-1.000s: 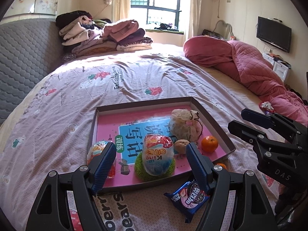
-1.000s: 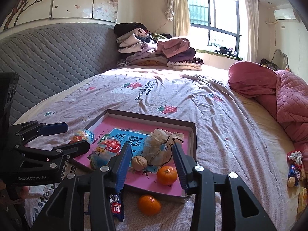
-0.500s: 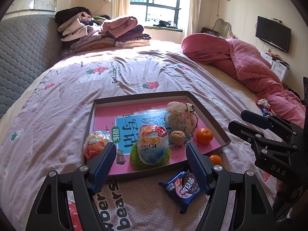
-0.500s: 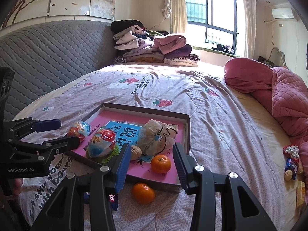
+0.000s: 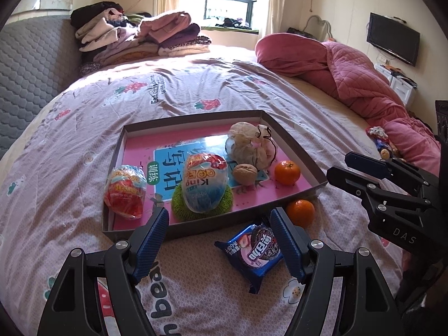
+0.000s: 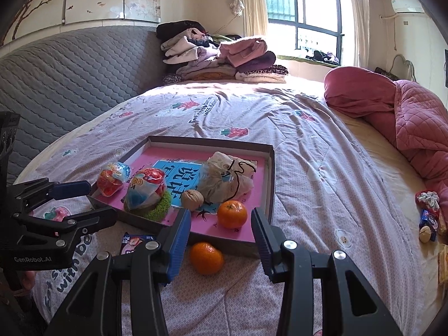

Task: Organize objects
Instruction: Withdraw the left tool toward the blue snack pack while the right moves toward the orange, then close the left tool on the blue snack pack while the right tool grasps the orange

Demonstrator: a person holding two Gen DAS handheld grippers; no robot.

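A shallow tray [image 5: 193, 118] [image 6: 210, 140] with a pink floor lies on the bed. In it are a red snack packet [image 5: 124, 193], an egg-shaped packet [image 5: 203, 186] on a green scrubber [image 5: 182, 208], a walnut [image 5: 245, 174], a cloth pouch [image 5: 249, 145] and a mandarin [image 5: 287, 172]. On the sheet in front of the tray lie a second mandarin [image 5: 300, 210] [image 6: 206, 257] and a blue cookie packet [image 5: 256, 252]. My left gripper [image 5: 218, 218] [image 6: 99, 201] is open and empty above the tray's near edge. My right gripper [image 6: 220, 218] [image 5: 340, 166] is open and empty, over the loose mandarin.
Folded clothes [image 5: 140, 37] are piled at the head of the bed against a grey quilted headboard [image 6: 70, 84]. A pink quilt [image 5: 350, 75] is bunched on the right. Small wrapped items [image 6: 428, 215] lie at the bed's right edge.
Both grippers have sunk slightly and their views have tipped down. The cookie packet and the loose mandarin now show in full. The jaws have not changed.
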